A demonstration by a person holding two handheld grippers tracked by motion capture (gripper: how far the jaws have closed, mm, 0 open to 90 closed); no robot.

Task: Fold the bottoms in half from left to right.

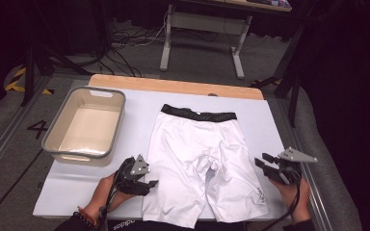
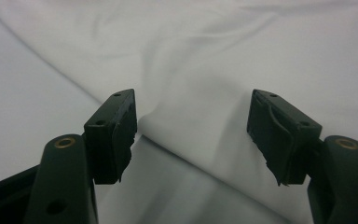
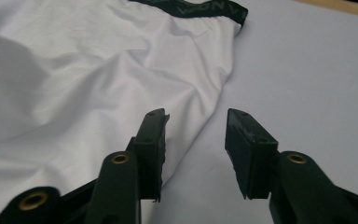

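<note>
A: High view. White shorts (image 1: pixel 202 159) lie flat at the middle of the surface (image 1: pixel 270 125), black waistband (image 1: pixel 198 113) at the far end, leg hems toward the person. A beige tub (image 1: pixel 85 126) stands left of the shorts, apart from them. The left tongs (image 1: pixel 147 182) sit at the outer edge of the shorts' left leg; the right tongs (image 1: pixel 262 163) are beside the right leg's outer edge.

B: Left gripper view. The left tongs (image 2: pixel 193 133) stand open, and the shorts (image 2: pixel 242 60) pass between the jaws at their folded edge; neither pad appears to press the cloth, though the contact point is hard to read here.

A: Right gripper view. The right tongs (image 3: pixel 196 149) stand parted with nothing gripped; the shorts' side edge (image 3: pixel 98 84) runs just beside one jaw, and the waistband (image 3: pixel 200 9) shows beyond, detail that the high view leaves too small.
</note>
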